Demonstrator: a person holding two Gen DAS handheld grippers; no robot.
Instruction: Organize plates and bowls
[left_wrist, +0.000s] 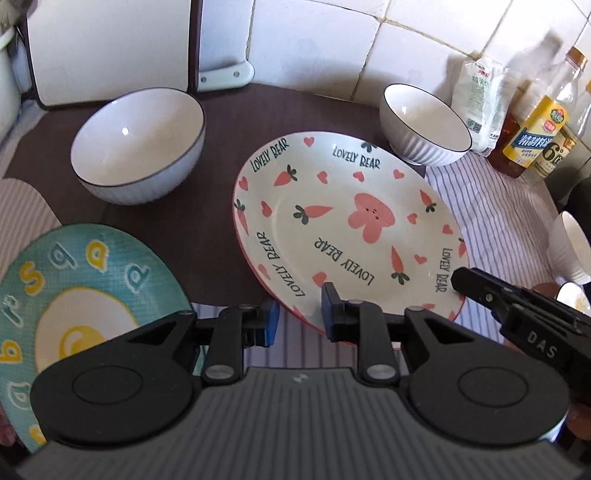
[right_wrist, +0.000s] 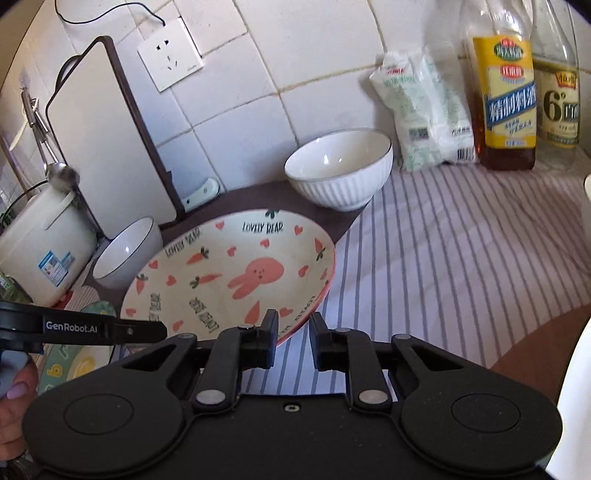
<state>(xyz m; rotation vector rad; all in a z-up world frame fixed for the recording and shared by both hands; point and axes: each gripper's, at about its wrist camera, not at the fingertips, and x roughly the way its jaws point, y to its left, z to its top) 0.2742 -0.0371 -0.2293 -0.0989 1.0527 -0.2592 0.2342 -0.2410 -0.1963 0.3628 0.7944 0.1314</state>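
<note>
Rabbit plate (left_wrist: 347, 225), tilted, rim pinched by left gripper (left_wrist: 299, 317) at 6 o'clock and right gripper (right_wrist: 294, 338); ribbed bowl (left_wrist: 138, 146) at 10 o'clock, another (left_wrist: 424, 123) at 1.

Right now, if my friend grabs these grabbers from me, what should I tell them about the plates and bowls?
Left gripper: fingers pinch the rabbit plate at its near rim.
Right gripper: fingers pinch the same rim further right; the plate is tilted.
Teal plate lies left; big white bowl and small white bowl stand apart behind.
Done: nothing stacked.
Left to do: set rabbit plate down, probably on the teal plate, then gather bowls.
</note>
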